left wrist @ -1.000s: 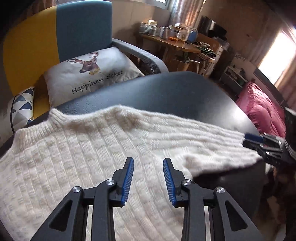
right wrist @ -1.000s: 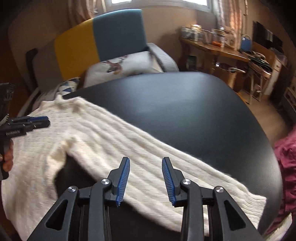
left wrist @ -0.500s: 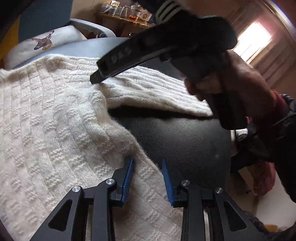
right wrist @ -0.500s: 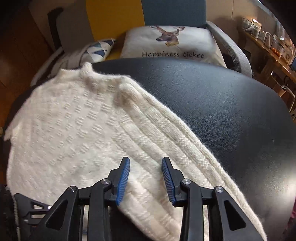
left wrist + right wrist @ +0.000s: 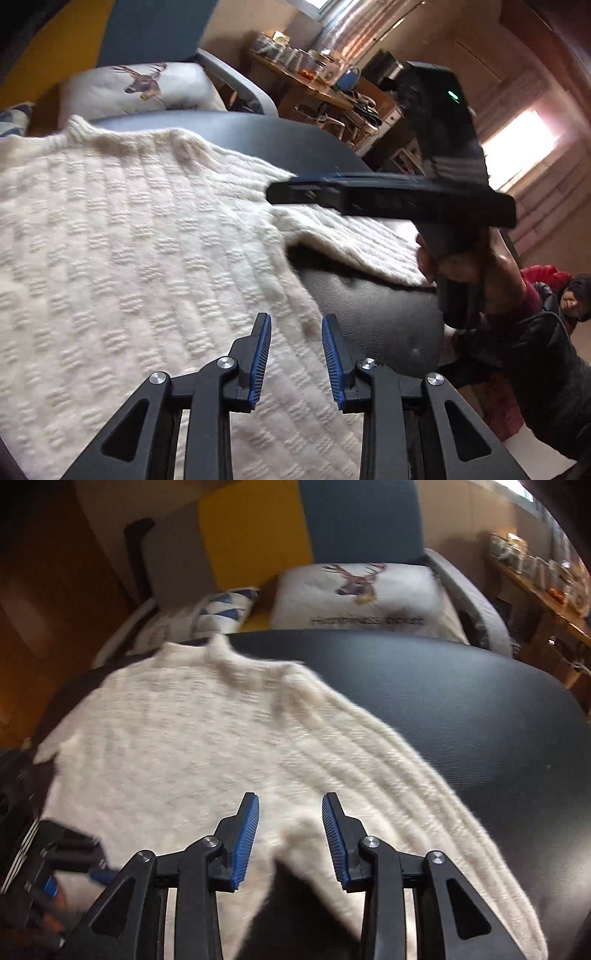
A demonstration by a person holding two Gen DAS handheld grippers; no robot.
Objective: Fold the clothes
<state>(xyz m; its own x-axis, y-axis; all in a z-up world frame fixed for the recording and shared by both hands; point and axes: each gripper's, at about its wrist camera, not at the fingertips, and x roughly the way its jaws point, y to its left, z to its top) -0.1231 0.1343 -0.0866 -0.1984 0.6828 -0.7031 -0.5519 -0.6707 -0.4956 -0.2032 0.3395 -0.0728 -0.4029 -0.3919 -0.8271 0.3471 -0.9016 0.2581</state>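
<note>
Change: right hand-held gripper (image 5: 290,834) is now hovering lower over the armpit, sleeve spreading toward the right edge.
Grippers: left hand-held gripper (image 5: 295,354) and right both released.
Cream cable-knit sweater (image 5: 122,258): lying flat on black leather tabletop (image 5: 461,701).

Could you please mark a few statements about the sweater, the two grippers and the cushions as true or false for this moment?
1. The cream sweater lies spread on a black table. True.
2. The left gripper is clamped shut on the hem. False: its jaws stand open over the sweater's side edge, holding nothing.
3. The right gripper is open above the spot where the sleeve meets the body. True.
4. The sleeve is already folded across the chest. False: it stretches out sideways over the table.
5. The deer cushion sits on the chair beyond the table. True.
</note>
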